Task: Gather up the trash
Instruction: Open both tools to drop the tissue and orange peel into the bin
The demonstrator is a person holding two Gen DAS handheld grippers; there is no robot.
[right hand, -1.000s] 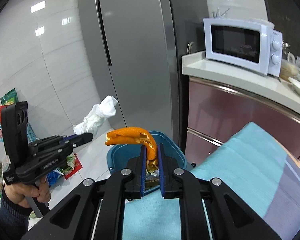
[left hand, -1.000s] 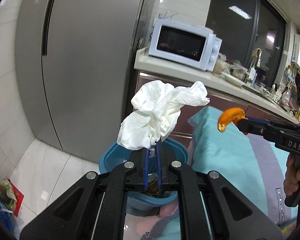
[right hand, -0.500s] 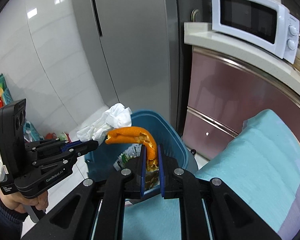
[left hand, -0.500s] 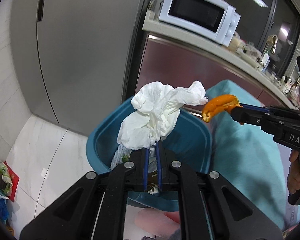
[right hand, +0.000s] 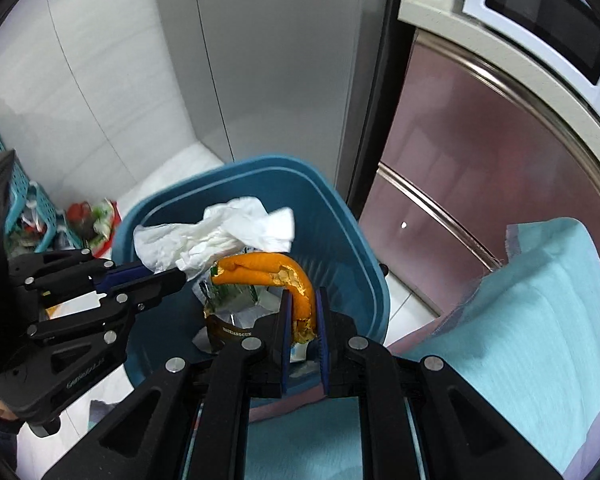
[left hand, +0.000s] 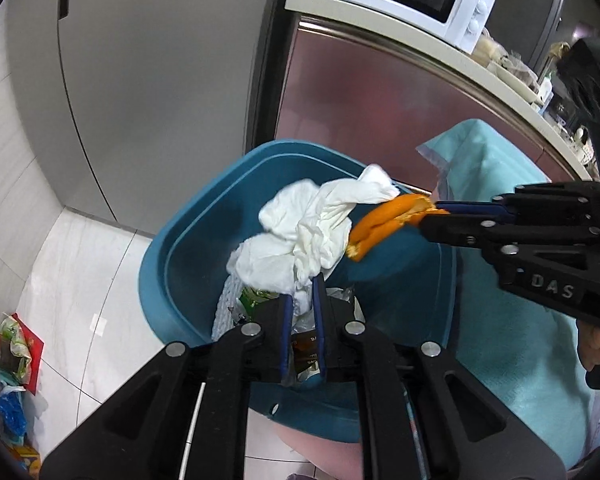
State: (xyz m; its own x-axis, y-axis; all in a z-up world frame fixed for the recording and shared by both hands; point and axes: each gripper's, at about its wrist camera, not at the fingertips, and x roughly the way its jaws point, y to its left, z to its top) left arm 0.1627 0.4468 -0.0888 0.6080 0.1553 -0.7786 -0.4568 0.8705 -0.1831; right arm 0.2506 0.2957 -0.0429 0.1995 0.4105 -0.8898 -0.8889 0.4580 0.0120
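"DAS" on right gripper [left hand: 432, 216] body, 3 o'clock; "HAOXIANGCUN" on brown wrapper [right hand: 230, 330] in bin, 7 o'clock, partly blurred.

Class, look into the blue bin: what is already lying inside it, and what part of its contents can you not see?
Inside the blue bin lie a green-printed wrapper, a brown packet and clear plastic. The held white tissue and orange peel hang above, covering the rest; the bottom is hidden.

Both wrist cams look steeply down, close over the blue plastic trash bin [left hand: 168, 280] [right hand: 340, 216], left from its left side, right opposite.
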